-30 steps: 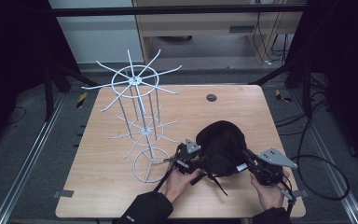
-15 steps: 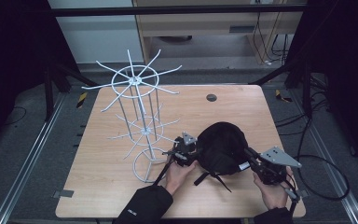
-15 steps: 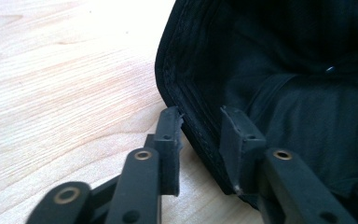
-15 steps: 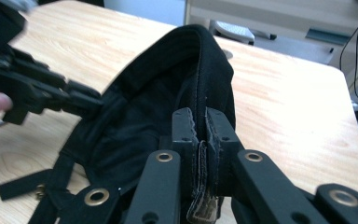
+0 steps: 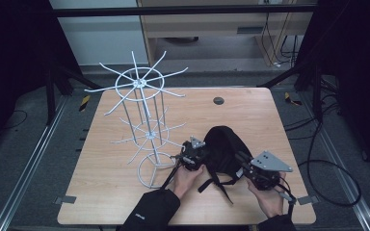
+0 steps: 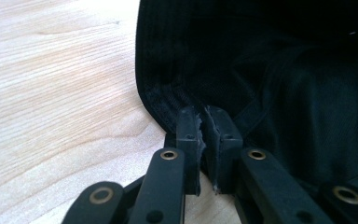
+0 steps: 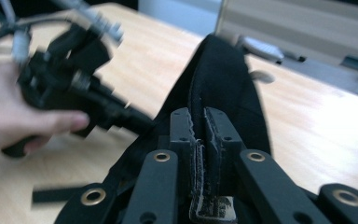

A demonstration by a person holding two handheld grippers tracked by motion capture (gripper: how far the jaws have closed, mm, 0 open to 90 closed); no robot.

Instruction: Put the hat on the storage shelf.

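You have a black cap (image 5: 224, 149) between your 2 grippers, at the near right part of the wooden table (image 5: 115, 192). Its cloth is dark and ribbed, with a stitched band along the rim, and 1 thin black strap (image 5: 224, 188) trails from it toward you across the tabletop. In the high view it looks domed and held up off the wood, though how far its underside clears the table is hard to judge.

Your left gripper (image 6: 203, 126) has its jaws pressed nearly together on the cap's stitched rim. Your right gripper (image 7: 196, 126) is clamped the same way on a fold of the cap's fabric at the opposite side, with a frayed bit of edge showing low between the jaws.

Just beside your left hand (image 5: 187, 177) stands a white wire rack (image 5: 142, 120) with 2 tiers of spokes and a ring base; its lower spokes reach close to the left gripper. A small dark round disc (image 5: 218, 100) lies farther back on the table, well apart from the cap.

In the right gripper view the left gripper and hand are blurred. The cap's inside is too dark to make out in the left gripper view.
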